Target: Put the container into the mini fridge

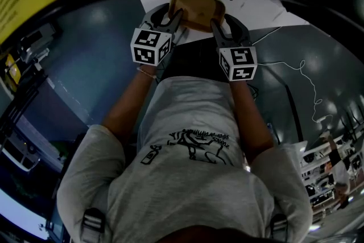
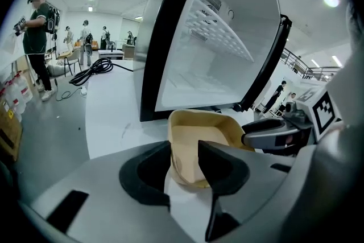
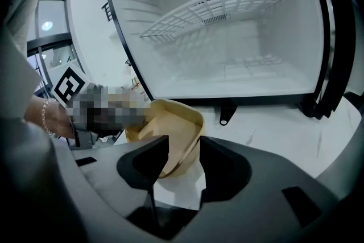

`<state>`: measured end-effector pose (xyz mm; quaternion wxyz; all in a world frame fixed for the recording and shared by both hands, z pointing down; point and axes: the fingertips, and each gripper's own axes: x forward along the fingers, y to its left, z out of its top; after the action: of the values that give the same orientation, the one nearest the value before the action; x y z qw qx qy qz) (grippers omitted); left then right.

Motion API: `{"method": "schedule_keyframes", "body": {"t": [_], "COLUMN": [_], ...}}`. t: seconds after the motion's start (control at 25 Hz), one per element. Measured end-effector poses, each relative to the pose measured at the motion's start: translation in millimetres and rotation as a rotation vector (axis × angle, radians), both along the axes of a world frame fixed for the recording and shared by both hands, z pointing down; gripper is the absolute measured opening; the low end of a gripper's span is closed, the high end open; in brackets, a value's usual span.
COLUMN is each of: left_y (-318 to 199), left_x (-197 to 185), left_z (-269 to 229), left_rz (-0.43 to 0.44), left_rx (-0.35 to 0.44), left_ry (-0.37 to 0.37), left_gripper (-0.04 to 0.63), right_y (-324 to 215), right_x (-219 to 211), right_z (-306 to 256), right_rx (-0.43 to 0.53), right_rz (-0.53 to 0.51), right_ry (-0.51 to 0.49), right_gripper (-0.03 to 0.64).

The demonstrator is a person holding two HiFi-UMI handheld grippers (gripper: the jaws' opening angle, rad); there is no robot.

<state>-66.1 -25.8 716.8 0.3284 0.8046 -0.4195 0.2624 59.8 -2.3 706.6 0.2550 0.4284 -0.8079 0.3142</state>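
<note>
a: first the near things. how do the grippers hold?
b: the left gripper point(image 2: 185, 159) has its jaws clenched on one side wall of the container point(image 2: 199, 128), one jaw outside and one inside. the right gripper point(image 3: 185, 151) does the same on the opposite wall. so both are grasping it, not released.
a: and where is the container?
b: between the two grippers, over the white table point(image 3: 273, 128), just in front of the open mini fridge point(image 3: 256, 65). if it is lifted or touches the table, i cannot tell. it looks empty.
a: what is the step in hand, you think?
b: i judge it is the carry into the fridge. the walls look thin and may bend, so both hands should move together, at the same height, and not pull apart or push inward. if one goes faster, the container twists.
a: what comes next on the way?
b: the black lower edge of the opening. the bottom of the container must pass over it, so lift a little, then go straight forward.
a: and farther in?
b: the white wire shelf point(image 3: 216, 8) sits high, with much free room under it. i would set the container on the fridge floor, in the middle, with the grippers low so they do not hit the shelf. open the jaws only when it stands flat.
</note>
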Motion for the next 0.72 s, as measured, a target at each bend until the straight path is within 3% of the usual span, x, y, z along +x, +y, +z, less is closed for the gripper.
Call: {"method": "schedule_keyframes", "body": {"t": [0.72], "left_y": [13], "left_x": [12], "left_z": [-26], "left_rz": [-0.016], "left_rx": [-0.014], "left_ry": [0.037], "left_gripper": [0.163], "right_y": [-1], "right_x": [11], "right_z": [-29], "right_rx": [0.051], "right_rz": [0.027], "right_ry": [0.010], "right_gripper": [0.169]}}
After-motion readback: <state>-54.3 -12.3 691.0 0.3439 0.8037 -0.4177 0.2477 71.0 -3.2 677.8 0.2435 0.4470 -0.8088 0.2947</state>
